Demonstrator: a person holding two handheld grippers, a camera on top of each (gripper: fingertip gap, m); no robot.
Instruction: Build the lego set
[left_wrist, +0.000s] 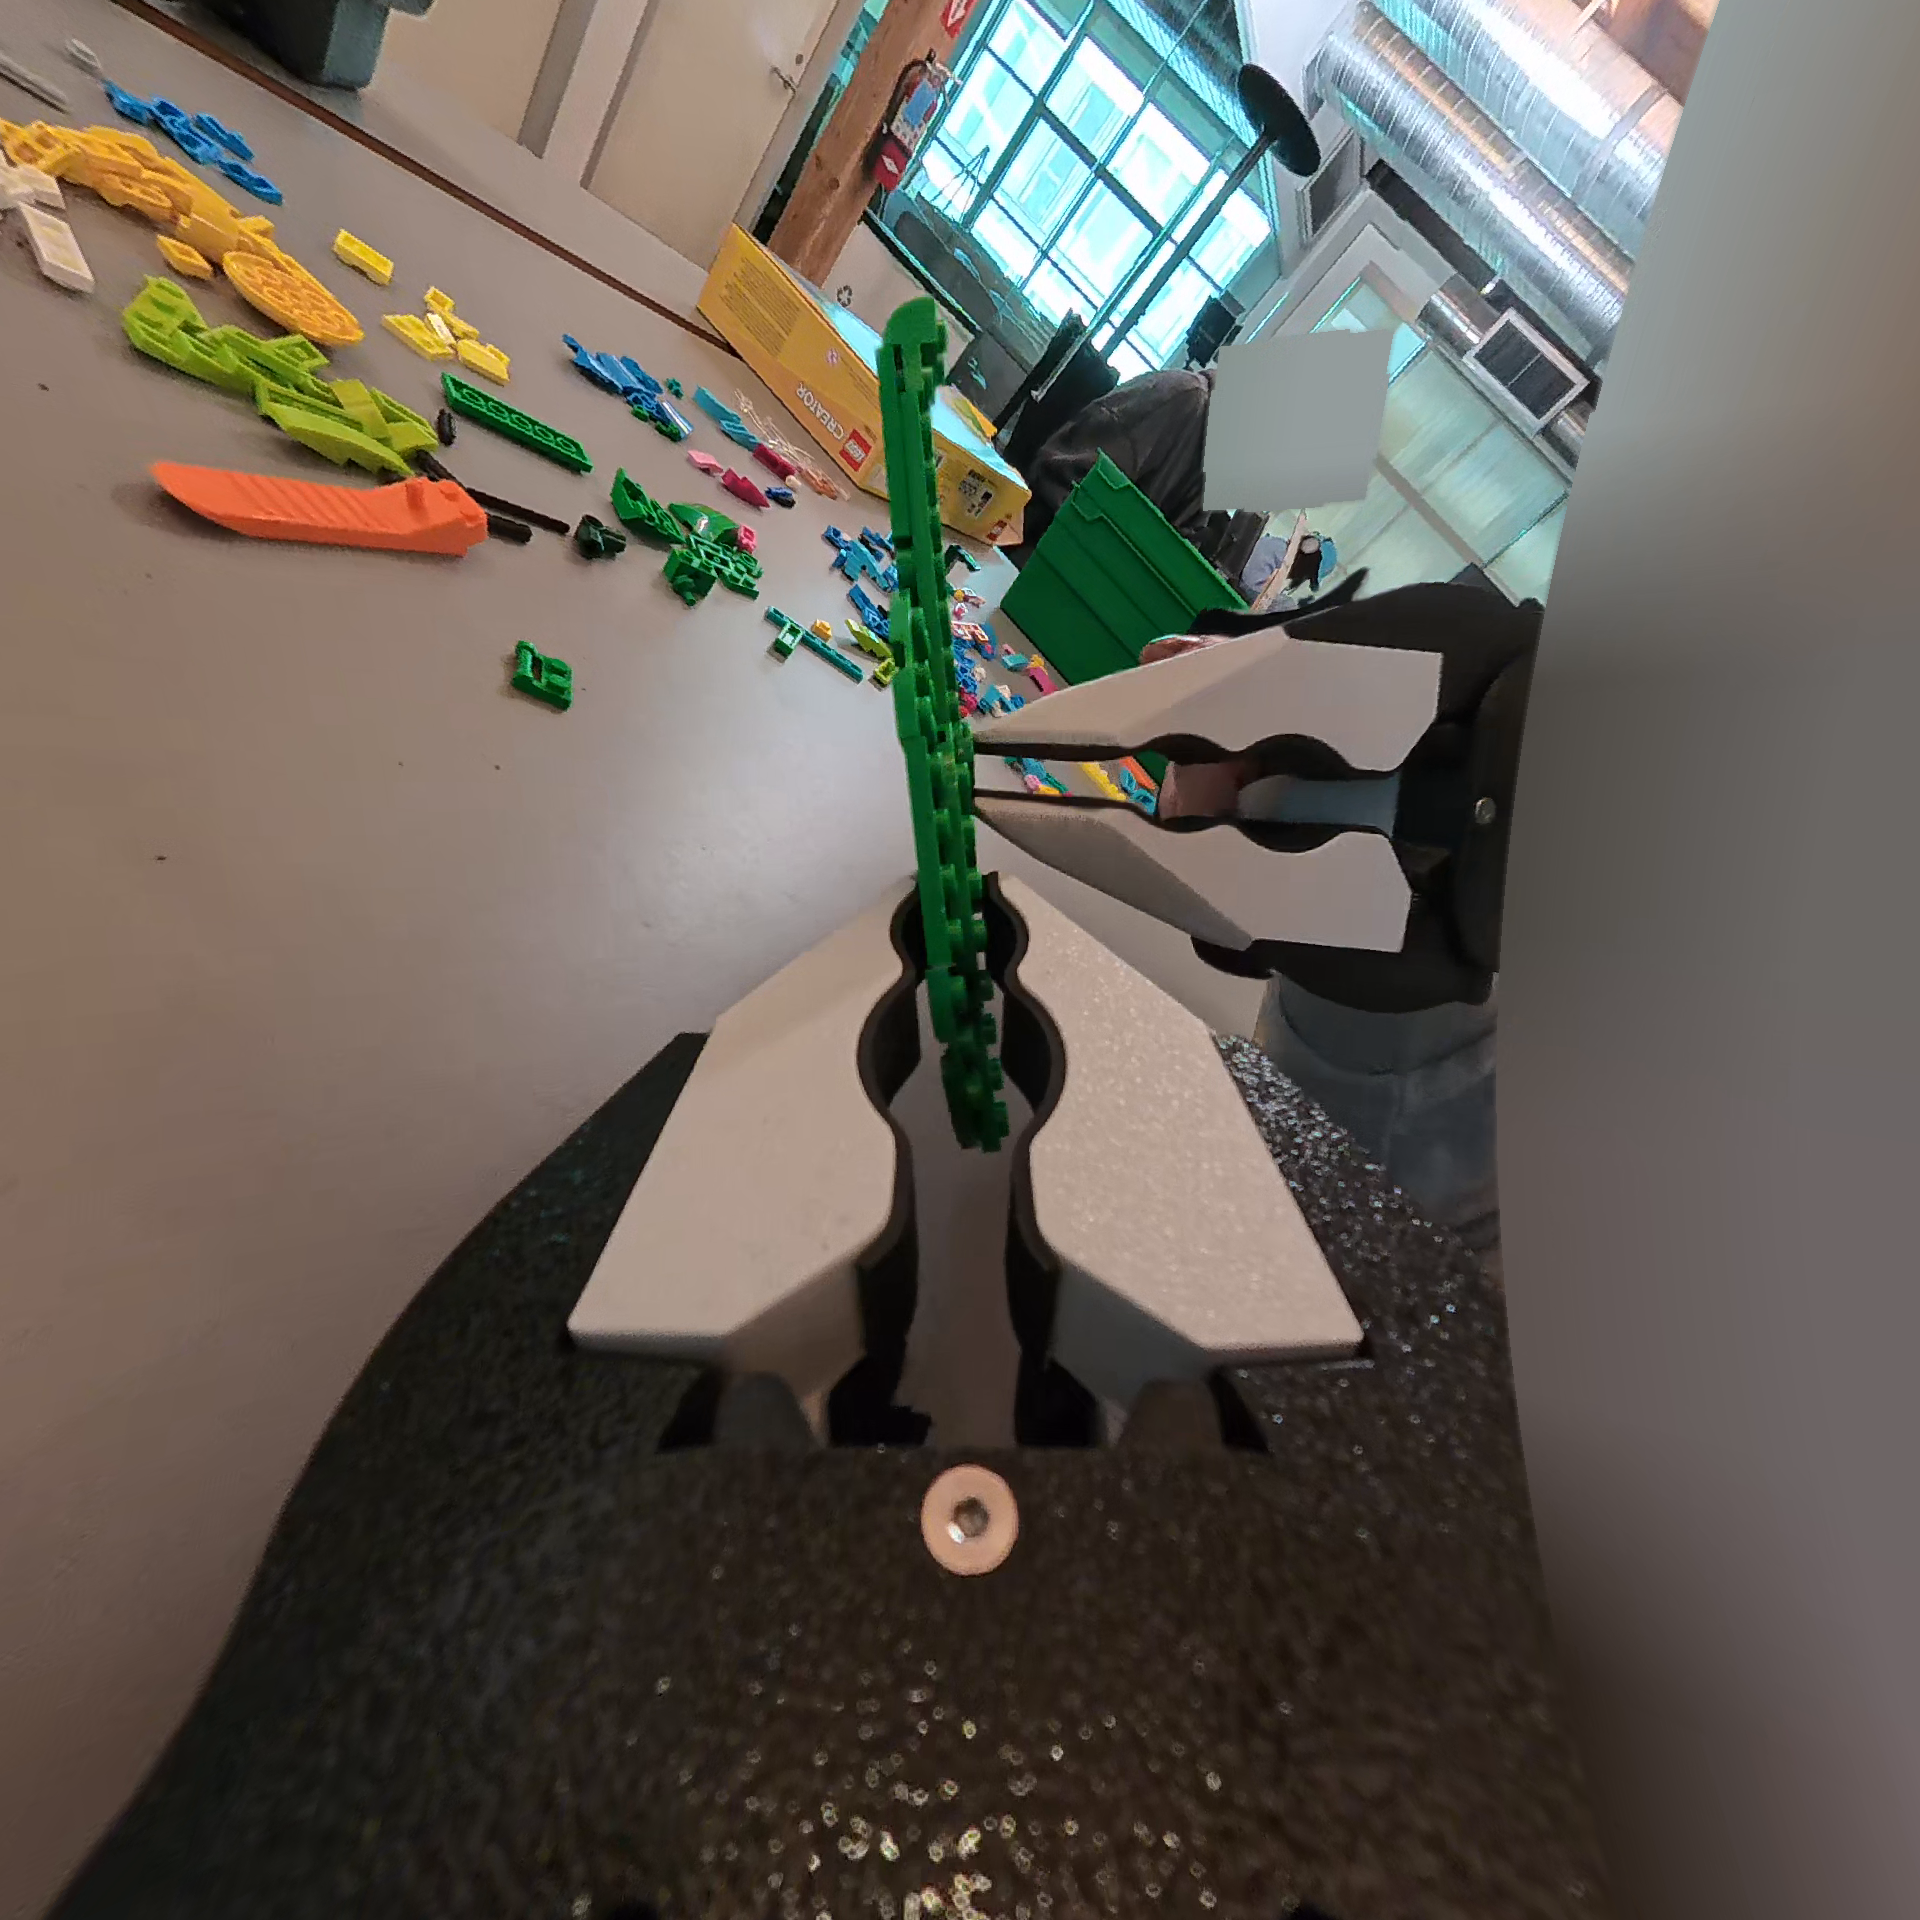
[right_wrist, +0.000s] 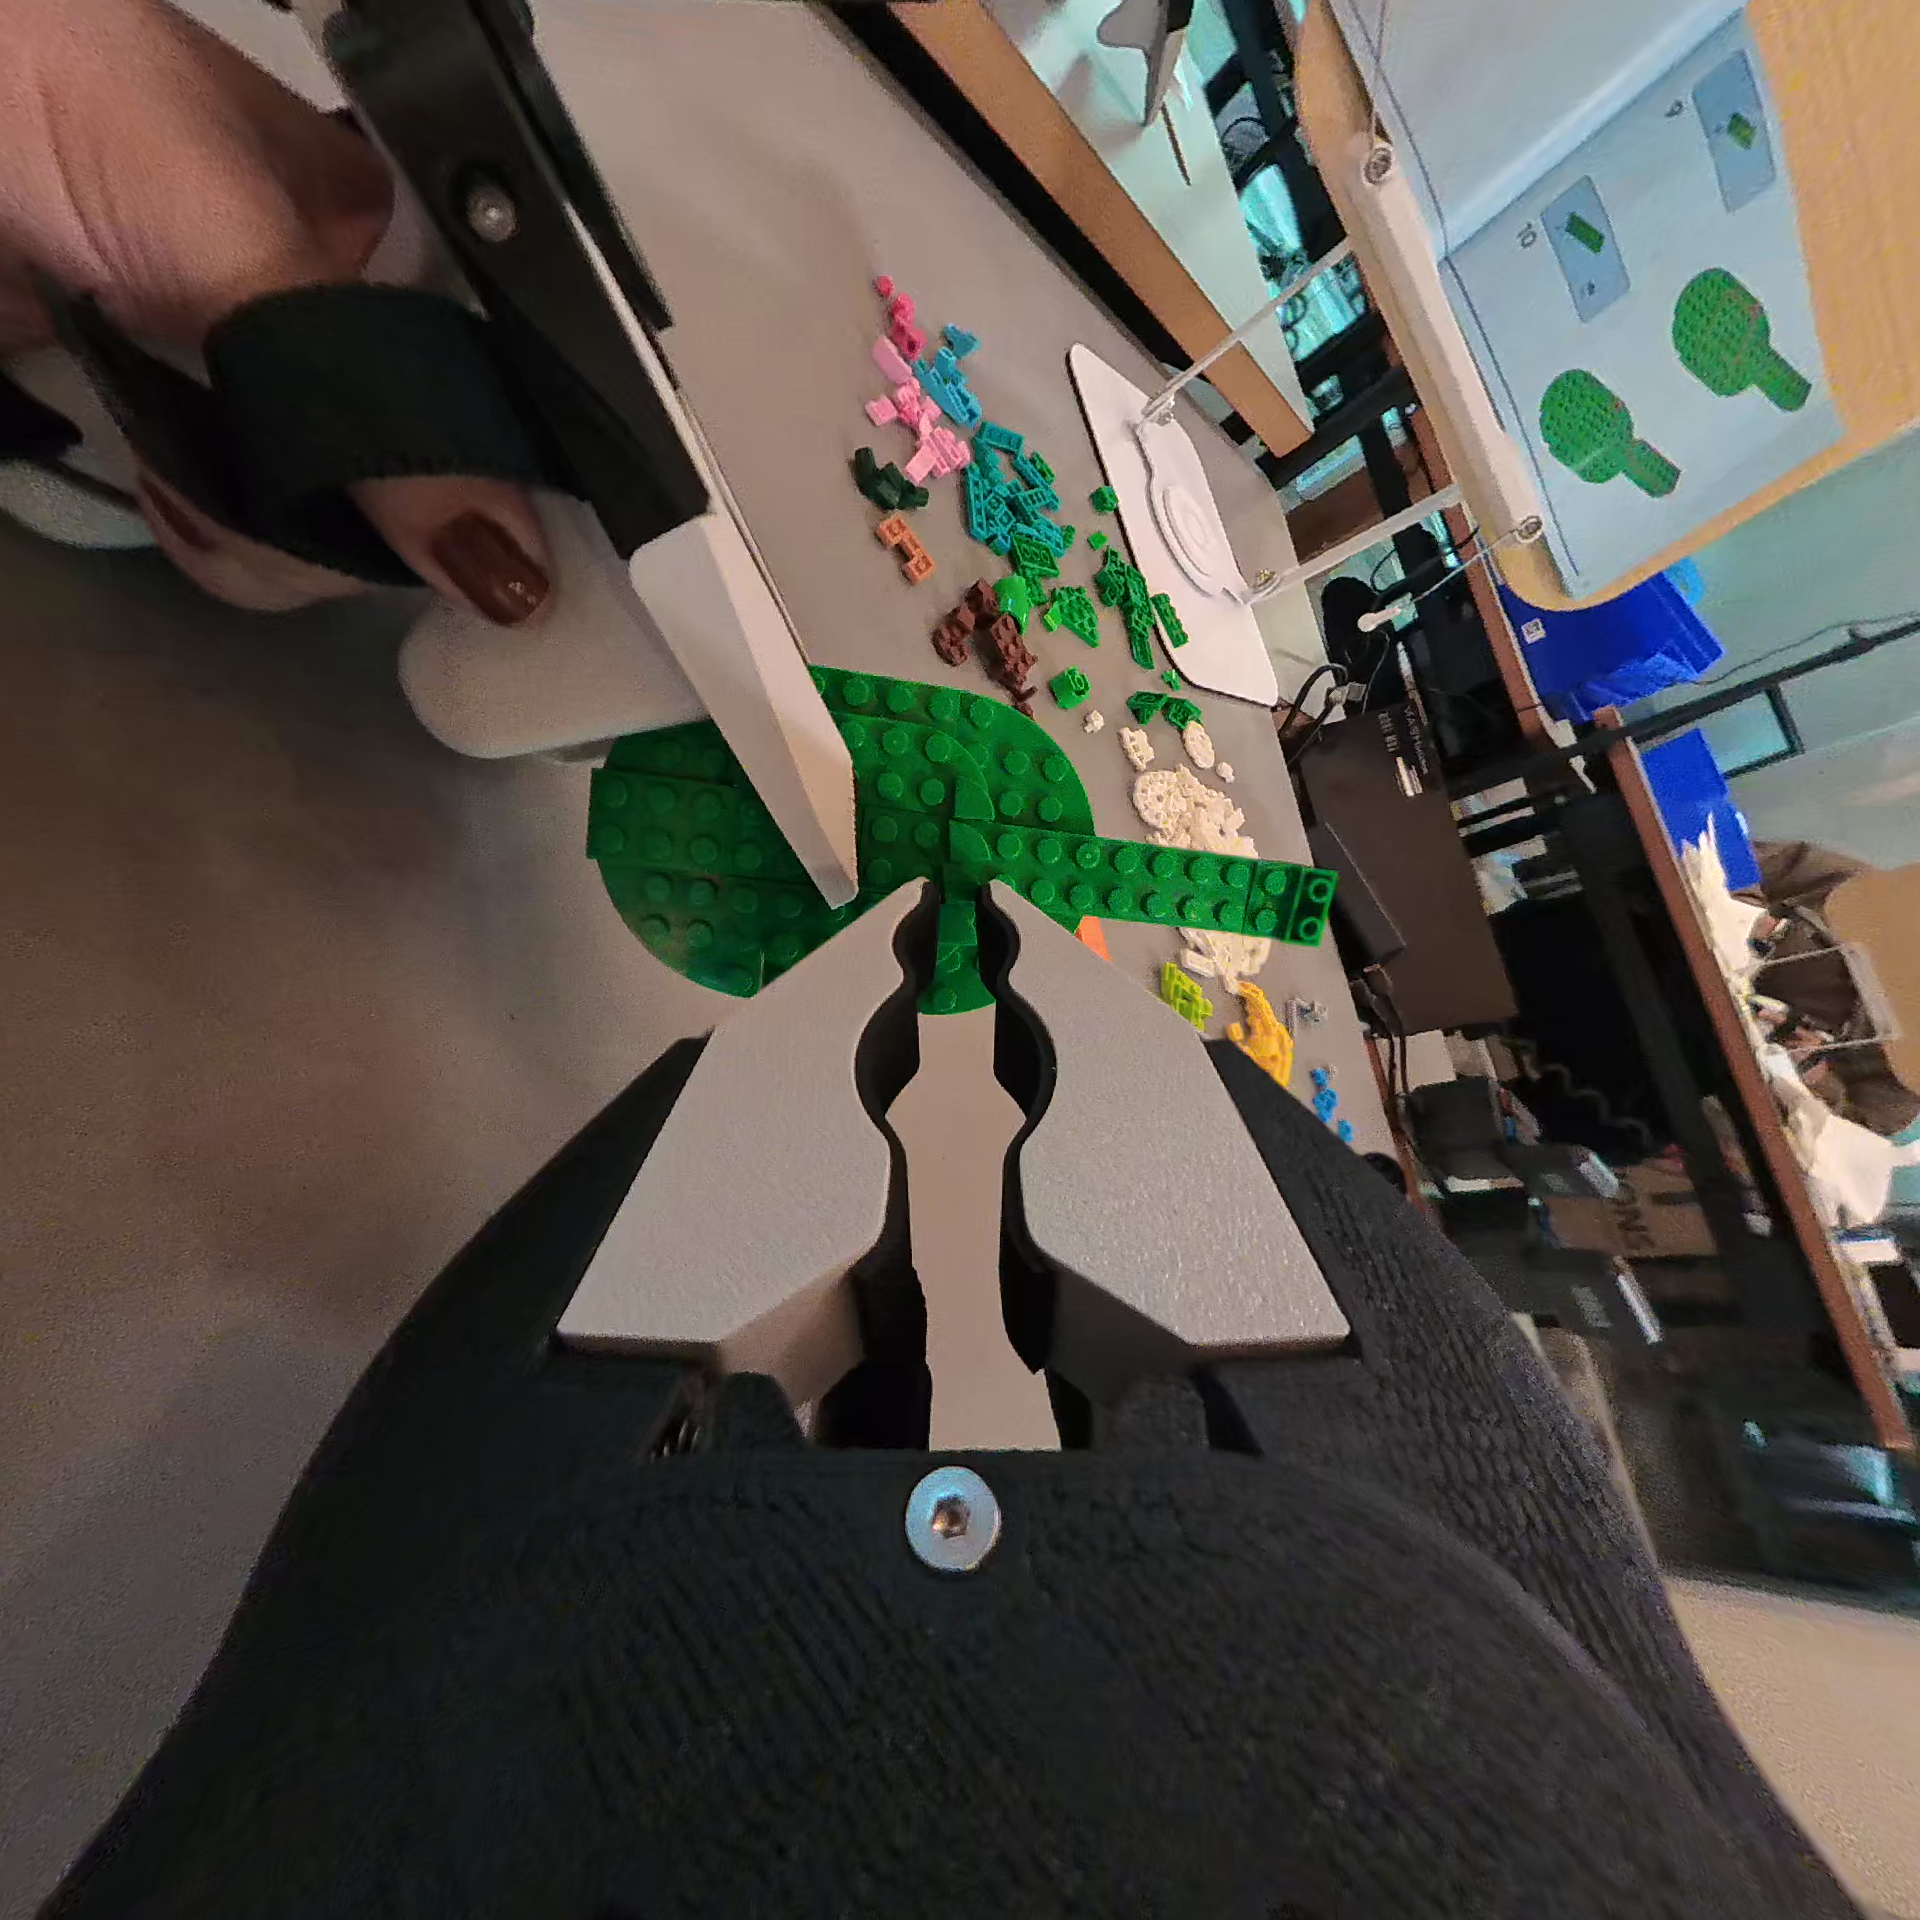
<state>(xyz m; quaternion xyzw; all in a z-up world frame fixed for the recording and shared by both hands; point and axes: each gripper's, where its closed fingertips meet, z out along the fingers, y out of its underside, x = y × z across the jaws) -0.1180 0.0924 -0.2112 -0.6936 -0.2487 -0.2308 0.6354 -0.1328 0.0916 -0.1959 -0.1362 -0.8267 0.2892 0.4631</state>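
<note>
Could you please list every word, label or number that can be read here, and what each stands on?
I do not copy writing; these things bear it:
Yellow box: brand print and logo, legible.
Instruction sheet: step numbers beside pictures, legible.
Black box: white print, too small to read.
Red signs: too blurred to read.

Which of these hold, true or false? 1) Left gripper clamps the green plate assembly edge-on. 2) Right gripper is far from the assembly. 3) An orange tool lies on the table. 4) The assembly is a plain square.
1) True: the left gripper has the green plate assembly between its pads.
2) False: the right gripper has its tips at the assembly's studded face.
3) True: the orange tool lies flat on the table.
4) False: it is a round disc with a long strip sticking out.
</note>
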